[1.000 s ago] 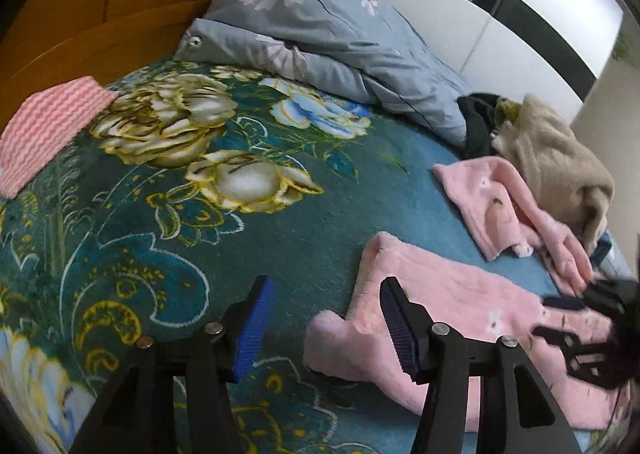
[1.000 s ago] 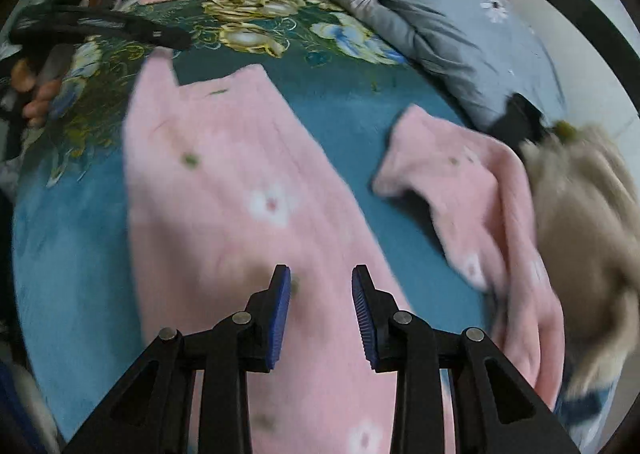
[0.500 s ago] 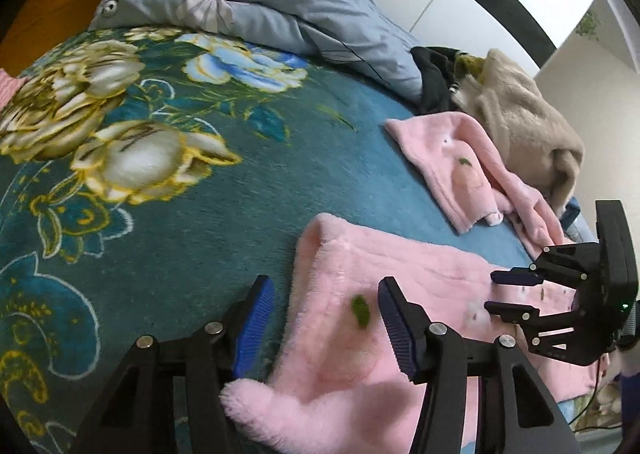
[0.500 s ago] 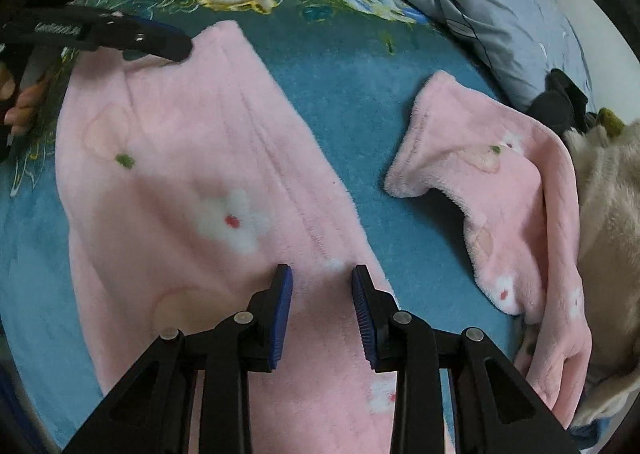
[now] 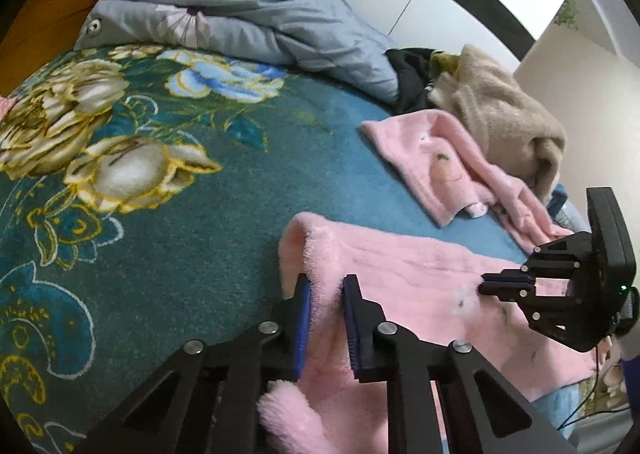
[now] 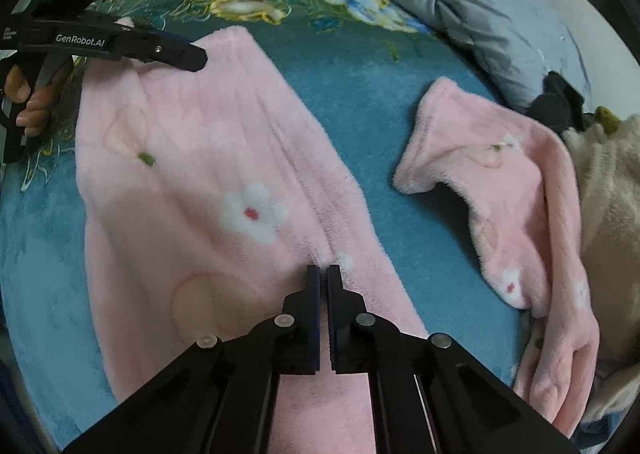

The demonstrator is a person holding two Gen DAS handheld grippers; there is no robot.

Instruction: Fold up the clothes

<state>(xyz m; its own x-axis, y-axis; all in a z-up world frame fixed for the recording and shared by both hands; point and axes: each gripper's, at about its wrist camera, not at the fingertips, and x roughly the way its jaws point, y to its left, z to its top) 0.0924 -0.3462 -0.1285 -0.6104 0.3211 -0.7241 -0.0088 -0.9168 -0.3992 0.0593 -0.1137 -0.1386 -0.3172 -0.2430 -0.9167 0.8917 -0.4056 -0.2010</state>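
A pink fleece garment (image 5: 400,266) (image 6: 200,174) with white flowers lies flat on the teal flowered bedspread (image 5: 160,214). My left gripper (image 5: 326,286) is at its near left edge. Its jaws are closing, with a thick fold of the fleece squeezed between the blue pads. In the right wrist view the left gripper (image 6: 196,56) rests at the garment's far corner. My right gripper (image 6: 323,272) (image 5: 486,282) has its jaws together on a small ridge of the same garment, near its right edge.
A second pink fleece piece (image 5: 432,158) (image 6: 500,174) lies crumpled to the right, against a beige garment (image 5: 500,110) and a black one (image 5: 408,70). A grey flowered quilt (image 5: 240,6) is bunched at the head. A hand (image 6: 28,110) grips the left tool.
Both grippers have sunk onto the pink garment and closed. The left jaws went from wide apart to pinching its edge. The right jaws went from a gap to together on the fabric.
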